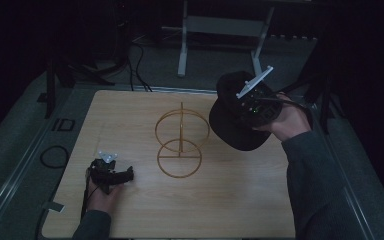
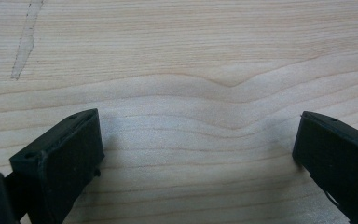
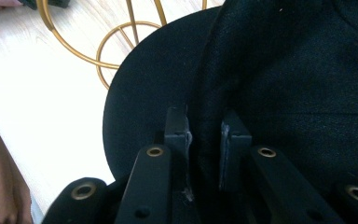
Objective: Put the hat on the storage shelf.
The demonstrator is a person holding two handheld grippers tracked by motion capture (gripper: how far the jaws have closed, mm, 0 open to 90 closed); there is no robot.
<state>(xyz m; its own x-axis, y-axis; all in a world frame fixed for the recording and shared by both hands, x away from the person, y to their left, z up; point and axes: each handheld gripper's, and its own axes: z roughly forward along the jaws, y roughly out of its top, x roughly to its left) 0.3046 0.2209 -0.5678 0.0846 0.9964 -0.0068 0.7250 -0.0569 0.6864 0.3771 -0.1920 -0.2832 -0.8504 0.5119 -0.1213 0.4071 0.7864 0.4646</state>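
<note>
Looked like a black cap (image 1: 235,122) pinched in the right gripper (image 1: 247,102), held up off the wooden table (image 1: 230,200) over its right side, just beside the gold wire stand (image 1: 181,145). In the right gripper view, jaws pressed nearly together on a fold of the cap's dark fabric (image 3: 270,70), right about where the brim met the crown. Brim pointed toward the stand, whose gold rings (image 3: 116,42) peeked out past its edge. Couldn't tell if cap and stand were touching or just close.

Left gripper (image 1: 111,172) sat low at the near left of the table, well apart from the cap and the stand. Jaws spread wide in the left gripper view, nothing but bare wood grain (image 2: 191,70) between them, plus a pale scuff mark (image 2: 25,42) further off.

No logo or brand readable on the cap, too dark. Only writing around: something like "ID" (image 1: 63,124) on the dark surface left of the table, hard to be sure
</note>
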